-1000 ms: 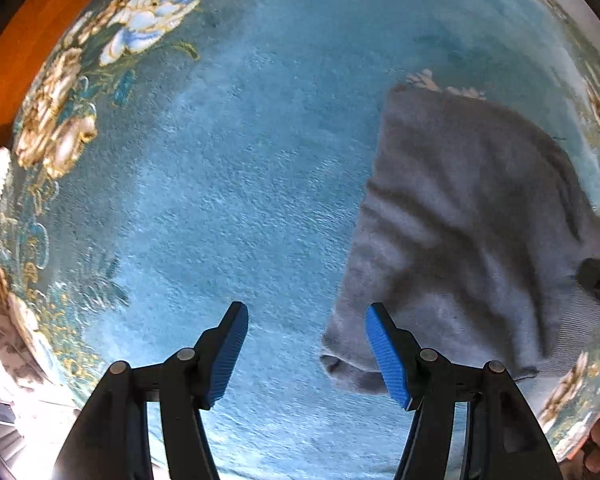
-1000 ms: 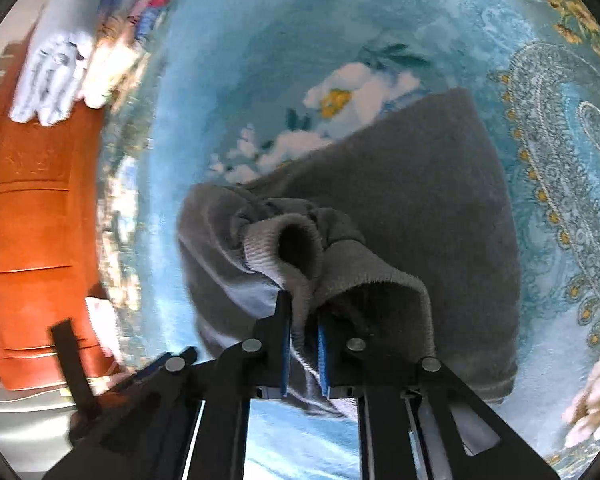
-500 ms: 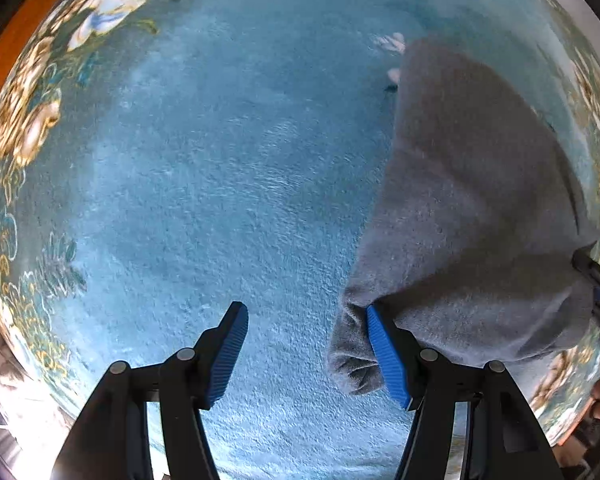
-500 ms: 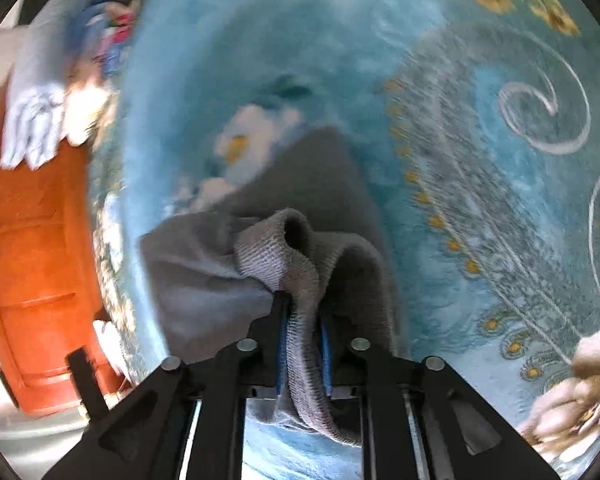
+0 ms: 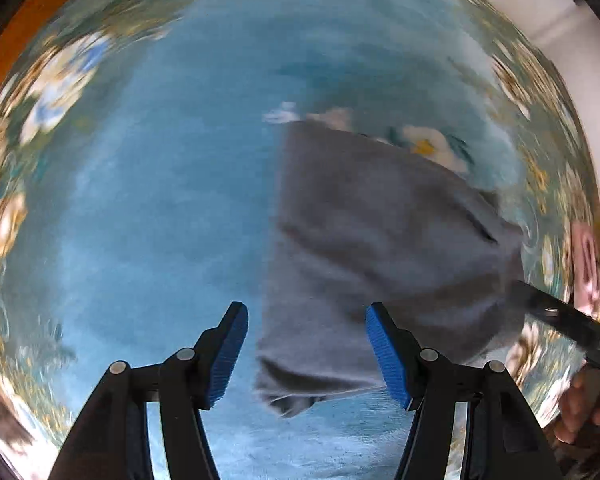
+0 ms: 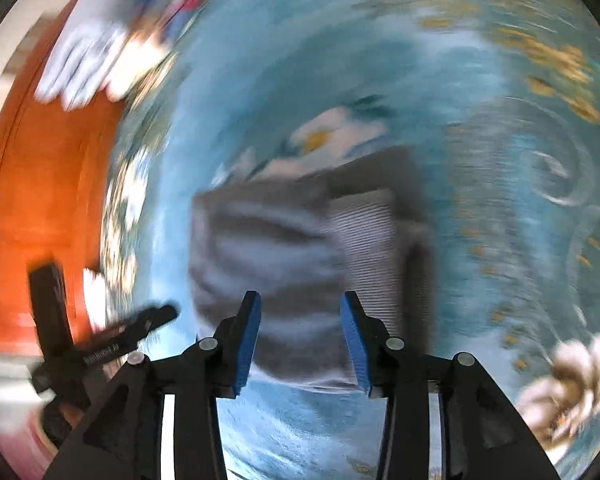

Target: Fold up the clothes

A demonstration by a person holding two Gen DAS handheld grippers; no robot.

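Both open wide, nothing held: left gripper [image 5: 306, 354] and right gripper [image 6: 300, 338] above folded grey sweater [image 5: 380, 248] on blue floral rug [image 5: 160, 184].

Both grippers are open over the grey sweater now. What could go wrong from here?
1. The sweater's near corner is rumpled on the blue blanket; the fold may end up uneven unless smoothed.
2. The ribbed cuff lies on top, loose, and may slip off if the sweater is dragged.
3. Both views are motion-blurred, so the left gripper or right gripper could pinch blanket along with sweater.
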